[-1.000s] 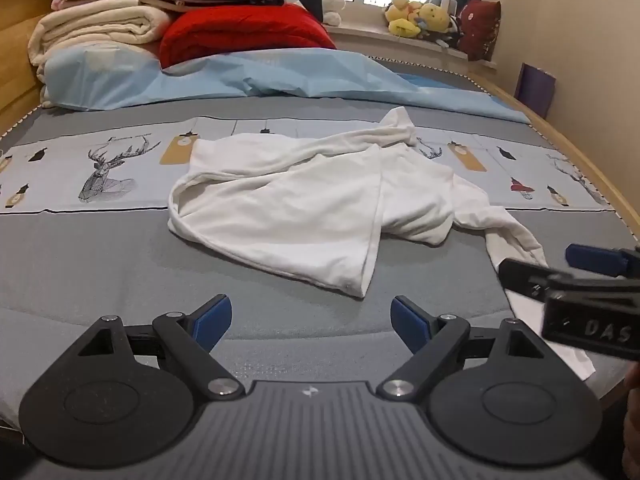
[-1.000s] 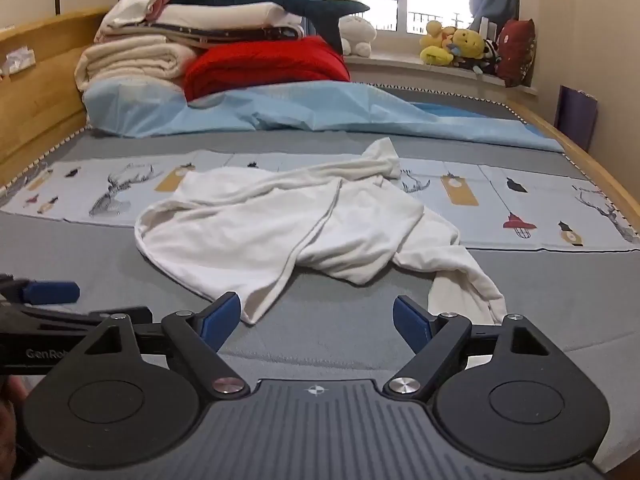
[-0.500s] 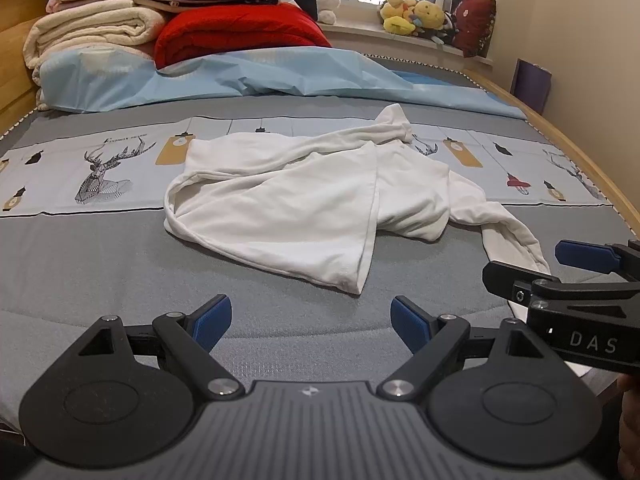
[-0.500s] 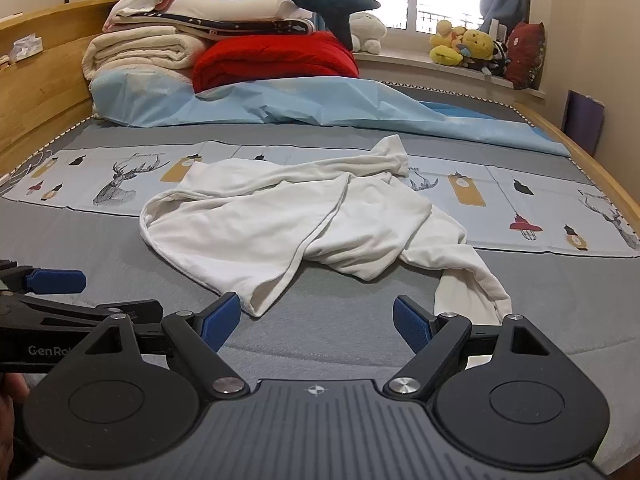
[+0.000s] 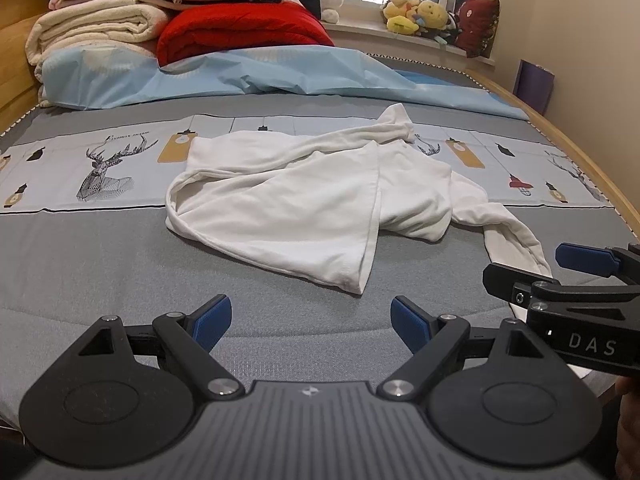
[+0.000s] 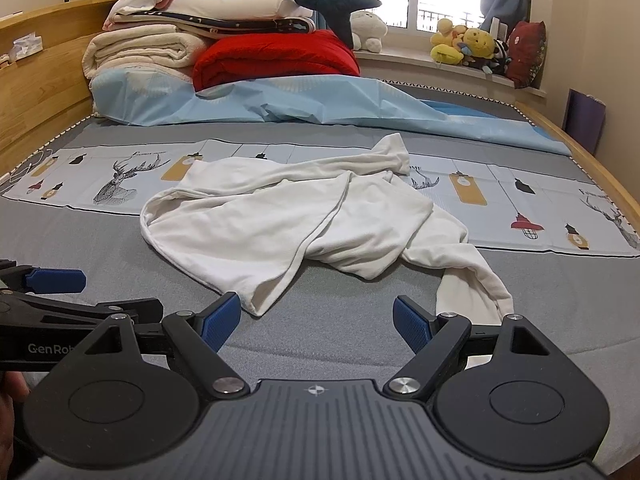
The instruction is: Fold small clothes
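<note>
Bed: we see grey bedding with a printed deer band across it.
Bedding stack: folded blankets and a red quilt at the headboard end.
White garment: we note it crumpled mid-bed, one sleeve trailing toward the right edge.
Left claw: wide open, empty, just short of the garment's near hem.
Right claw: wide open, empty, near hem beside its left pad.

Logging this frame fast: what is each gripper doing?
Left gripper: open, holding nothing, short of the white garment.
Right gripper: open, holding nothing.
</note>
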`<state>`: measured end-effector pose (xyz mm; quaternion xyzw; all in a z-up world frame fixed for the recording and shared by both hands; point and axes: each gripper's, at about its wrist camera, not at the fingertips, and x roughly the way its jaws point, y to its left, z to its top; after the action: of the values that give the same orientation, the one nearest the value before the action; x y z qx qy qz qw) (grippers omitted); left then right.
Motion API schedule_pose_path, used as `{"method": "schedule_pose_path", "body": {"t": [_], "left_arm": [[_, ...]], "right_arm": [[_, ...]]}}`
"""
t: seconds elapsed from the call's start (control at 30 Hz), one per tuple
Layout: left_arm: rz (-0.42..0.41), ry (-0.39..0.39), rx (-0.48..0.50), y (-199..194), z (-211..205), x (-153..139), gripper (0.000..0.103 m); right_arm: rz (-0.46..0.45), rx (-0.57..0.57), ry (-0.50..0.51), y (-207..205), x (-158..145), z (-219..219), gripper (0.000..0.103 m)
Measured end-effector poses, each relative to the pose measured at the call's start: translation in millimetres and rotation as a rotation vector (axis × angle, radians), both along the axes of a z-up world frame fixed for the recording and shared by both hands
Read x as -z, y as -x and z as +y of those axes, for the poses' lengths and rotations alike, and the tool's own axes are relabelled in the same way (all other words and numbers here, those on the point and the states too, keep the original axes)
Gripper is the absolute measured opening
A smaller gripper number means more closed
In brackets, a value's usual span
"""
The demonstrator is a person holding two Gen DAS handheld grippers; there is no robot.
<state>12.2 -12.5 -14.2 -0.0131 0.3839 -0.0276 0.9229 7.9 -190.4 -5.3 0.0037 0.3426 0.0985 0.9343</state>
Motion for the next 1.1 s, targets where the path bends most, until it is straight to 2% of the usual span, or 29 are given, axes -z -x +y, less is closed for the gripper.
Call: {"method": "schedule_pose_path", "body": {"t": [0.53,0.7,0.73,0.83,0.9,1.0,1.1], "left_arm": [[0.001,0.000,0.002,0,1,0,0.090],[-0.004,-0.012,0.017,1,-3,1,0.089],[-0.005,-0.012,0.019,1,-3,2,0.087],[0.006,-0.013,0.036,-1,-2,2,0.070],[0.029,-0.013,0.060,-8,-1,4,0.046],[0.064,-0.023,0.094,-24,-3,10,0.040],[0.091,-0.019,0.106,-46,-9,20,0.041]], "right_arm": [[-0.003,0.002,0.003,0,-1,0,0.084],[-0.047,0.036,-0.027,-1,-11,-9,0.084],[-0.061,0.047,-0.035,-4,-15,-15,0.084],[-0.120,0.072,-0.048,-14,-29,-36,0.084],[-0.144,0.079,-0.061,-25,-33,-53,0.084],[-0.131,0.124,-0.055,-41,-24,-78,0.084],[-0.031,0.191,-0.125,-53,-10,-101,0.082]]}}
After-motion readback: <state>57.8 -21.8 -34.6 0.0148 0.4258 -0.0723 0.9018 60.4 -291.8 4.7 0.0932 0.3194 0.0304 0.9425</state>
